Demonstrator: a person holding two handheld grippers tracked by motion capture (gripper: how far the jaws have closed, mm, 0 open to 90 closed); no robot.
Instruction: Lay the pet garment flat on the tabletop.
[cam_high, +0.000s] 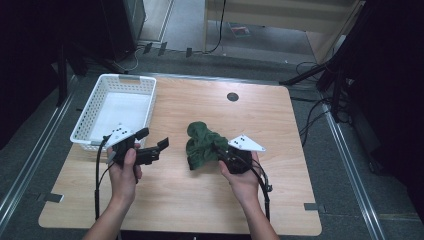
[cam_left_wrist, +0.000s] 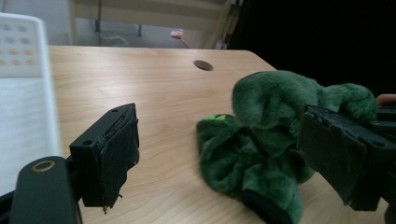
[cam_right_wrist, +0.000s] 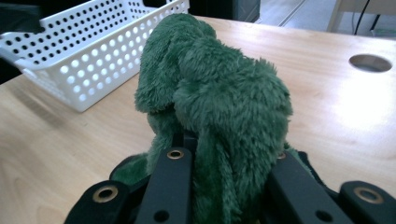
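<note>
- Right claw (cam_high: 223, 152): clenched on the green plush cloth (cam_high: 202, 145). In the right gripper view both black jaws press into the fabric from either side, and the pile bulges up between them.
- Right hand (cam_high: 242, 180): grips the body of the right claw from below; its cable (cam_high: 263, 192) trails back along the forearm.
- Left claw (cam_high: 152, 142): released, jaws standing wide apart with nothing between them. It is held above the desk (cam_high: 280, 200), clear of the cloth.
- Left hand (cam_high: 124, 170): wraps the body of the left claw; the grey three-cornered plate sits on top.
- Green plush cloth: crumpled into a bunched mound. Its near end is pinched in the right claw; the rest rises ahead of that claw and hangs to the desk surface. Seen from the left claw, it lies ahead and toward the right jaw (cam_left_wrist: 261, 154), near but not touching.
- White perforated basket (cam_high: 87, 130): beyond the left claw, just beside it on its outer side; well apart from the right claw, past the cloth. Its interior shows bare.
- Round cable hole (cam_high: 232, 96): in the desk beyond the cloth, far from both claws.
</note>
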